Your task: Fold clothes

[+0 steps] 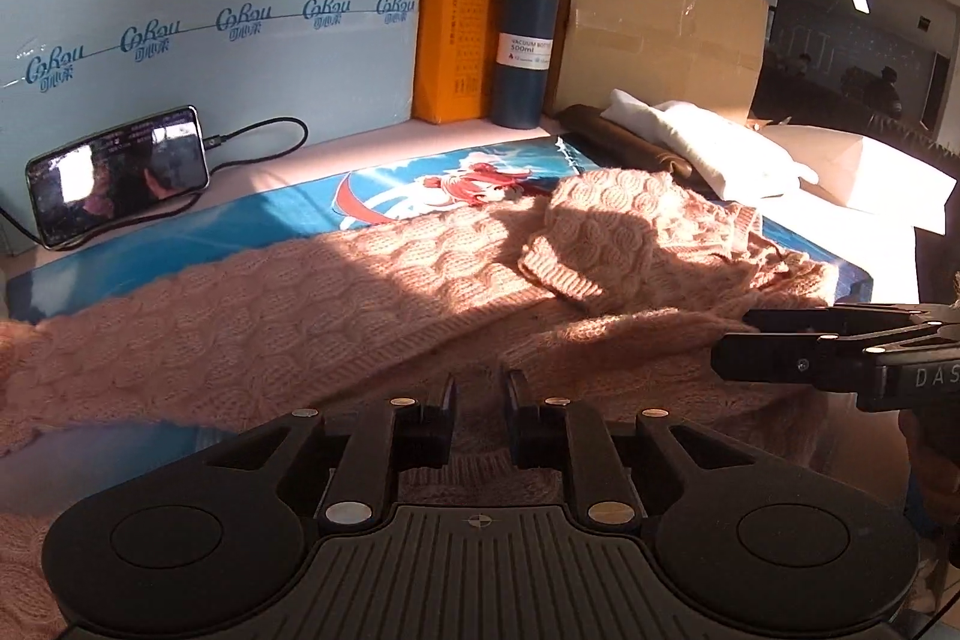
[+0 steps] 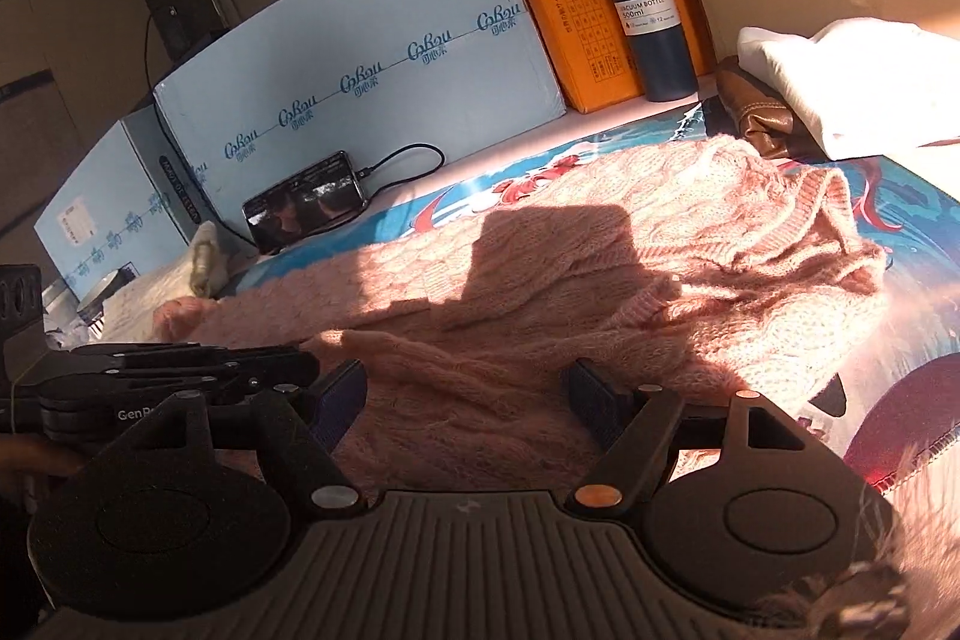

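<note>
Our left gripper is pinched nearly closed with a bit of the near sweater hem between its fingers, so we read that as a grip on the knit. Our right gripper hangs wide open over the sweater, gripping nothing, with pink knit showing in the gap.

The sweater lies spread across the blue mat, one sleeve flopped back over the body toward the far right. We'd say we're at the start of a fold: one edge caught, the other not yet. Next move probably needs the right one to close on the hem beside the left so both can lift together.

Readable stuff: the flask at the far side says "VACUUM BOTTLE 500ml", the pale blue box repeats "CoRou", and the left gripper's body shows "GenR"
</note>
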